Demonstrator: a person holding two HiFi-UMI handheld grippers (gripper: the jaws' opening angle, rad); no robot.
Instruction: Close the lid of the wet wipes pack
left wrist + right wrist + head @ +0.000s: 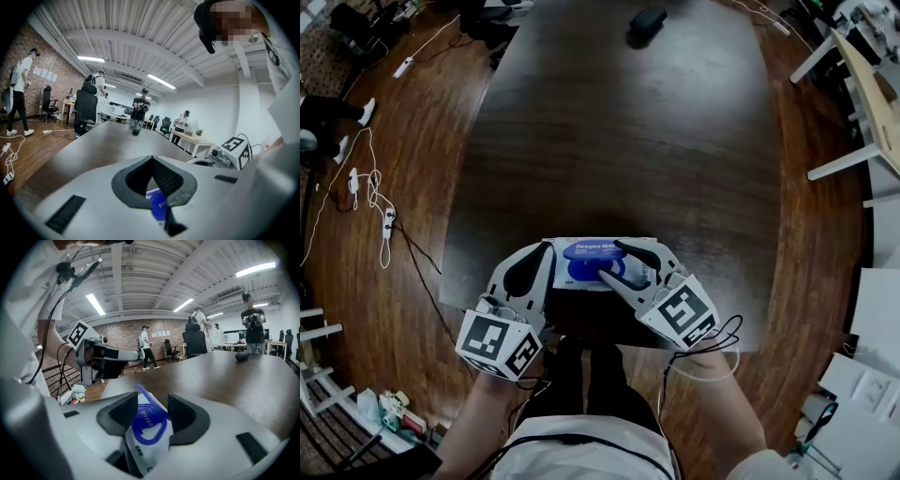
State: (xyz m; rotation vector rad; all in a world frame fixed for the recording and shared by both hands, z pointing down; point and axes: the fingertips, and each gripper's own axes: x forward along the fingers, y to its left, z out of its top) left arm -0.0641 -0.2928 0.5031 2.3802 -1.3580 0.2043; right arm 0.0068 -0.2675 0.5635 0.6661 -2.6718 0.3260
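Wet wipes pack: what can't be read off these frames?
- Print on pack: head view, too small; right gripper covers part.
- Whether left gripper touches pack: left gripper view, its fingers hide the contact.
- What dark object at table's far end is: head view, too small.

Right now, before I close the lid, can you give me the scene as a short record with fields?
surface: dark table
target: wet wipes pack, lying flat near the table's near edge
lid: blue lid, flap seems raised, not yet closed
left: left gripper, tongs together at the tips, apparently pinching a bit of the pack
right: right gripper, tongs apart, one on each side of the lid
far end: dark object, too small to identify
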